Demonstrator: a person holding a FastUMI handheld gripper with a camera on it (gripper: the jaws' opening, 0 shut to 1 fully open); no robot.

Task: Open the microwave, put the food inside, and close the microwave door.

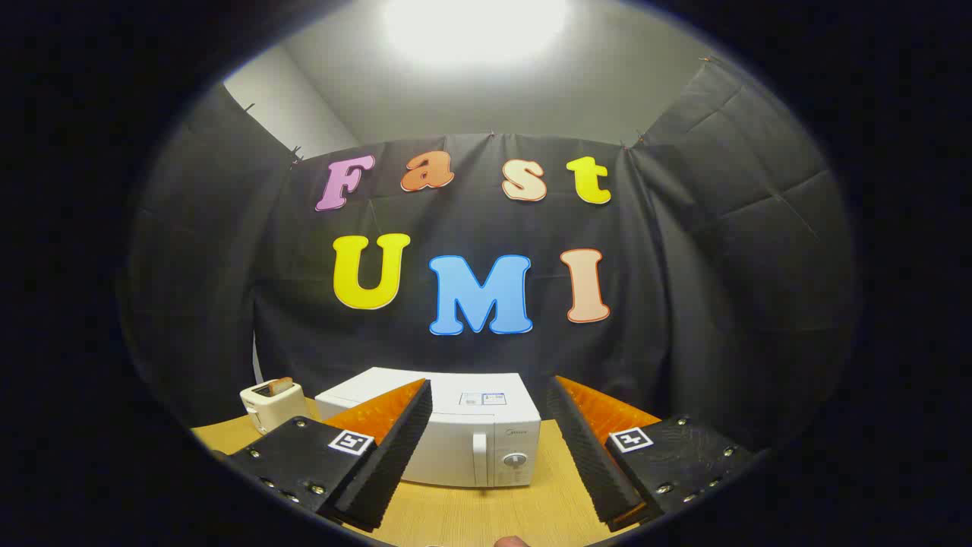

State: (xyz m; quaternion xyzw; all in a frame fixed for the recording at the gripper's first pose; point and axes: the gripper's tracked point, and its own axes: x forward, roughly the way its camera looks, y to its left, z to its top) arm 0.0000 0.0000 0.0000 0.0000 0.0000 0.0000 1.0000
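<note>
A white microwave (463, 433) stands on the wooden table (486, 509), its door closed, with a vertical handle (480, 458) and a round knob (514, 460) on the right of its front. It sits beyond my fingers, seen through the gap between them. My gripper (490, 391) is open and holds nothing, raised above the table and some way short of the microwave. A small rounded piece of food (510, 542) shows at the near table edge, just below the fingers.
A white toaster (272, 405) with a slice of bread (280, 386) sticking out stands left of the microwave. Black cloth walls close the booth behind and on both sides.
</note>
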